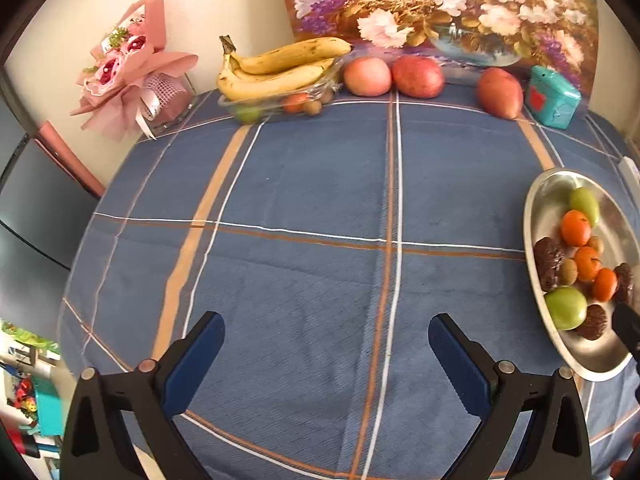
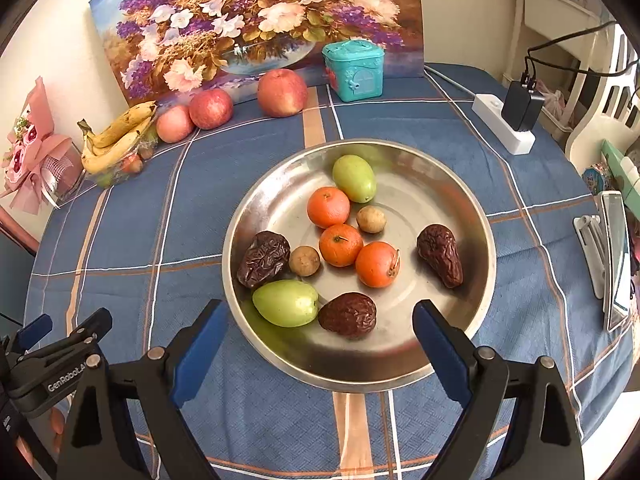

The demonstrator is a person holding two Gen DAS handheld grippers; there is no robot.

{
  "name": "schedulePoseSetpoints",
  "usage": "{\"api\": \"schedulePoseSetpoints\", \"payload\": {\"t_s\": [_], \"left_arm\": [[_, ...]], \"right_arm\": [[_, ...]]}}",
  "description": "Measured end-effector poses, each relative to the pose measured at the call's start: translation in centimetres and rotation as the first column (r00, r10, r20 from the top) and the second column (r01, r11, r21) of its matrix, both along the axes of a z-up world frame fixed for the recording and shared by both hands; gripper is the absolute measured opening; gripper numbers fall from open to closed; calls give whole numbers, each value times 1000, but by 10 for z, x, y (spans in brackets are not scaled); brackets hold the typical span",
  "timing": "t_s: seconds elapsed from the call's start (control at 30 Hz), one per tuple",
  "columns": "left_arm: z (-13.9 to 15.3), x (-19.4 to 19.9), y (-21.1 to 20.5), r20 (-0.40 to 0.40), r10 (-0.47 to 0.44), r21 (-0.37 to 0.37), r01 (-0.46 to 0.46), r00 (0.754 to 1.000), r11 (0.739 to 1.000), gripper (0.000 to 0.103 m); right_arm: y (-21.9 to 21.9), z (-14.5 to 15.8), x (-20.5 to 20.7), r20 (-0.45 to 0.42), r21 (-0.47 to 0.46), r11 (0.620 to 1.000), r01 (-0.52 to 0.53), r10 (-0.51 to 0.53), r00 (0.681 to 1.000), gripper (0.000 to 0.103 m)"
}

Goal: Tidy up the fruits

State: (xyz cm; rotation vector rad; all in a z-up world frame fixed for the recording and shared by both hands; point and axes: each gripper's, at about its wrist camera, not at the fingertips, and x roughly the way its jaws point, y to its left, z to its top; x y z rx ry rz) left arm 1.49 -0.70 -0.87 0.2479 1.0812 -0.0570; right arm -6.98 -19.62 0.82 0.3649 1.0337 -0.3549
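A steel plate [image 2: 420,176] on the blue plaid tablecloth holds three small oranges [image 2: 340,245], two green fruits [image 2: 285,303], three dark wrinkled dates [image 2: 348,315] and two small brown longans [image 2: 304,261]. My right gripper [image 2: 320,334] is open and empty, its jaws spread over the plate's near rim. My left gripper [image 1: 326,346] is open and empty above bare cloth, left of the plate [image 1: 548,184]. At the back, bananas [image 1: 276,68] lie over a clear tray [image 1: 256,110] of small fruits, beside three apples [image 1: 418,76].
A flower painting [image 1: 440,4] leans on the back wall. A teal tin [image 2: 354,70] stands in front of it. A pink bouquet [image 1: 128,64] sits at the back left. A white power strip with a black charger [image 2: 516,116] and a phone on a stand [image 2: 616,256] lie to the right.
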Motion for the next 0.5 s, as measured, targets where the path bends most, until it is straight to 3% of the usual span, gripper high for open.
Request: {"api": "schedulePoseSetpoints", "payload": {"t_s": [0.2,0.5], "left_arm": [[2,-2,-1,37,8,44,-9,999,999,103],[5,-1,2,41,15,47,-17,999,999,103]], "right_arm": [[1,-1,1,-2,-4,1000,-8,8,1000,93],[0,-1,2,-5,1,1000,-6,6,1000,93]]}}
